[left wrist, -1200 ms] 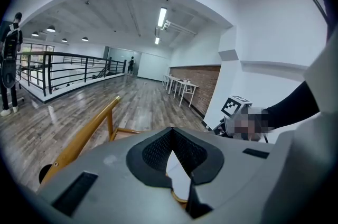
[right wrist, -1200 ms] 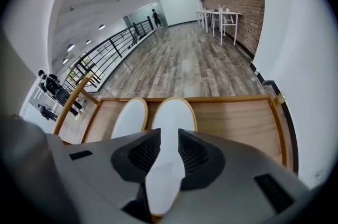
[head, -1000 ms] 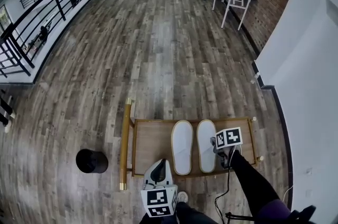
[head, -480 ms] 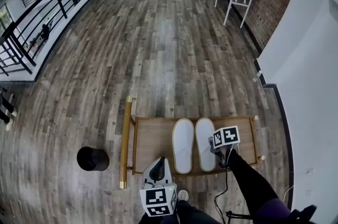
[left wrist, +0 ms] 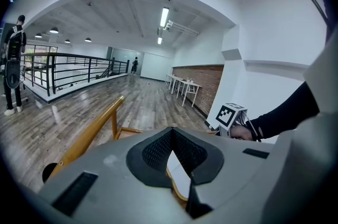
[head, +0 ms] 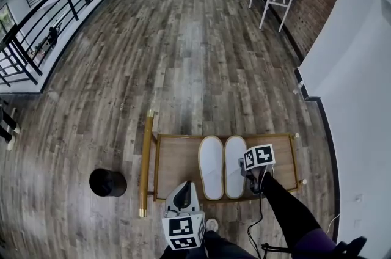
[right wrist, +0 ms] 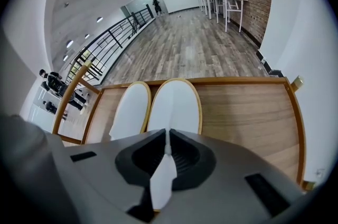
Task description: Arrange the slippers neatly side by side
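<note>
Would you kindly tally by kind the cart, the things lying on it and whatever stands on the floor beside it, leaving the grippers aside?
Slippers: 2
Cart: 1
Bin: 1
Total: 4

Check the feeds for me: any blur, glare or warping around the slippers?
Head view: sharp, evenly lit, no glare; fisheye bows the floor planks, slippers small near the bottom edge. Right gripper view: right slipper crisp, tray rim bowed, corners black. Left gripper view: heavy barrel warp, ceiling light bright, corners black.
</note>
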Demonstrator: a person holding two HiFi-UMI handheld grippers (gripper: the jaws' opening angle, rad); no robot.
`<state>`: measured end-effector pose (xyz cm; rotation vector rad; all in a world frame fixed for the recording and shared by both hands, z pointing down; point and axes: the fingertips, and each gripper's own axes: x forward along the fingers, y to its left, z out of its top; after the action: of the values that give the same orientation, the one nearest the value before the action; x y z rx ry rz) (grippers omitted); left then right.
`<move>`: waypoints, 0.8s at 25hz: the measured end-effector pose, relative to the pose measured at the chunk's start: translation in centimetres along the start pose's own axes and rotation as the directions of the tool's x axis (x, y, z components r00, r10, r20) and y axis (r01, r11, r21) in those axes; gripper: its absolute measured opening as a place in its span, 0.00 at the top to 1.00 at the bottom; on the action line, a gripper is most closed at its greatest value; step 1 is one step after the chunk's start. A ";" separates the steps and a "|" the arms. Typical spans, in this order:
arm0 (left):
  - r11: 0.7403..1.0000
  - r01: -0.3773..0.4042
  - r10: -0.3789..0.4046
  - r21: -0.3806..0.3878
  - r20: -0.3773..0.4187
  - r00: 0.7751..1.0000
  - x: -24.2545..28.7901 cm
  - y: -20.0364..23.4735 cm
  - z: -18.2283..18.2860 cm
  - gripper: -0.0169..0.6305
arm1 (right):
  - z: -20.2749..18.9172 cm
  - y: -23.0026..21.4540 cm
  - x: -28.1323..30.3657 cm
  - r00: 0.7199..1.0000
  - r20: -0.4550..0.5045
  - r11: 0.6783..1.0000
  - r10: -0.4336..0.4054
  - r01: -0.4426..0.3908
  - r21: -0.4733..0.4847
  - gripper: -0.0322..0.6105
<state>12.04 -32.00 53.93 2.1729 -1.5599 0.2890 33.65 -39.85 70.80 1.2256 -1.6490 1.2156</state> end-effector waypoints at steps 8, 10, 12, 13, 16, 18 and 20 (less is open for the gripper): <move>1.000 0.009 -0.009 0.001 -0.001 1.000 0.1 -0.4 0.0 0.97 | -0.1 0.5 -0.1 0.999 -0.006 0.999 0.034 -0.034 -0.035 0.92; 1.000 0.011 -0.011 0.000 -0.002 1.000 0.1 -0.4 0.0 0.97 | -0.2 0.5 -0.3 0.999 0.002 0.999 0.041 -0.041 -0.028 0.90; 1.000 0.013 -0.013 0.001 0.000 1.000 0.2 -0.5 0.1 0.97 | -0.1 0.3 -0.7 0.999 0.015 0.999 0.044 -0.044 -0.021 0.88; 1.000 0.015 -0.015 0.002 0.001 1.000 0.2 -0.5 0.2 0.97 | 0.0 0.2 -0.9 0.999 0.022 0.999 0.043 -0.043 -0.020 0.88; 1.000 0.018 -0.018 0.004 0.008 1.000 0.2 -0.6 0.5 0.97 | 0.1 -0.2 -2.0 0.997 0.053 0.999 0.047 -0.047 -0.008 0.88; 1.000 0.020 -0.020 0.005 0.013 1.000 0.2 -0.7 0.8 0.97 | 0.6 -0.1 -3.3 0.993 0.103 0.998 0.065 -0.066 0.005 0.88; 1.000 0.023 -0.023 0.006 0.019 1.000 0.2 -0.8 1.1 0.97 | 1.4 0.6 -5.1 0.980 0.175 0.995 0.097 -0.101 0.014 0.88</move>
<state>12.81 -32.53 52.85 2.2025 -1.5448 0.2668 34.47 -39.80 65.51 1.3085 -1.8479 1.2189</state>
